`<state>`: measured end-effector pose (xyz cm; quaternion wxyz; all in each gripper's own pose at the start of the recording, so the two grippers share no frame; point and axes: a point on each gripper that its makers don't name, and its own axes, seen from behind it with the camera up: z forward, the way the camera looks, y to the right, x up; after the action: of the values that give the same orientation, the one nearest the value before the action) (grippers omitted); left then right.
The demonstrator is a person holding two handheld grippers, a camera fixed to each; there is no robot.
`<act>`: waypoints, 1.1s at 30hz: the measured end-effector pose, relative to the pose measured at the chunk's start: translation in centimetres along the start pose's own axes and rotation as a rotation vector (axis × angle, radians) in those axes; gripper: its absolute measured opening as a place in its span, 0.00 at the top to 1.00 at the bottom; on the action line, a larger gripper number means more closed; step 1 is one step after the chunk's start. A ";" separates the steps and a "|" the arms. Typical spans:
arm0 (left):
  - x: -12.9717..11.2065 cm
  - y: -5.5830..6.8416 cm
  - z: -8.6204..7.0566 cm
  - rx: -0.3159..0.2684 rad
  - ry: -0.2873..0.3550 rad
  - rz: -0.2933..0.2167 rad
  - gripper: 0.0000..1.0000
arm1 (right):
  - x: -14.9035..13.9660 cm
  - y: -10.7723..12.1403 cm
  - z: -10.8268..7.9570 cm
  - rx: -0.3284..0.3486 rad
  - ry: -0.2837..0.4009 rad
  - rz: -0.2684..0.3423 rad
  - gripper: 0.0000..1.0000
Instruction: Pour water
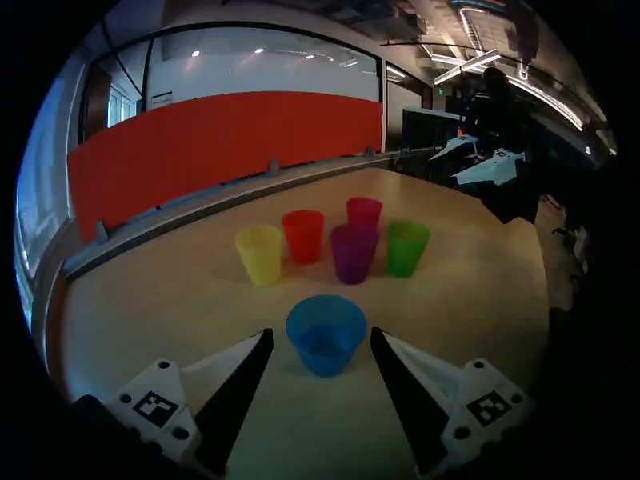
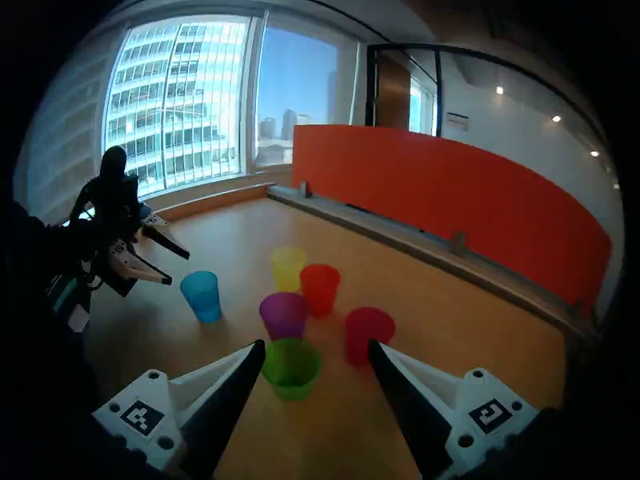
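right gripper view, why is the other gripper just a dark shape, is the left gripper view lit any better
Right gripper view: the bright windows sit behind the left gripper, so it is backlit, nearly a silhouette; left gripper view: dimmer but even light, the blue cup shows its colour clearly, and the orange panel bows from the fisheye.

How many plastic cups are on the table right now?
6. A blue cup stands alone at the front. Behind it, grouped together, are a yellow cup, an orange cup, a purple cup, a pink cup and a green cup. None looks hidden.
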<state>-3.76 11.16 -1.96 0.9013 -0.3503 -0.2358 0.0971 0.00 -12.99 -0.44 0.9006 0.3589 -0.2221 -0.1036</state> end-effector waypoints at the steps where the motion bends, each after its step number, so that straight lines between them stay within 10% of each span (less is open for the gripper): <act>1: -0.1 0.0 0.1 -0.003 -0.005 0.000 0.10 | 0.0 0.0 0.1 0.000 -0.001 0.000 0.01; 33: -3.1 0.4 4.5 -0.058 -0.126 0.009 0.10 | -0.6 1.1 2.5 0.019 -0.026 0.013 0.01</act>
<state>-8.70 13.00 -0.45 0.8737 -0.3704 -0.2931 0.1160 -1.67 -13.52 1.73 0.8949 0.3645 -0.2370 -0.1003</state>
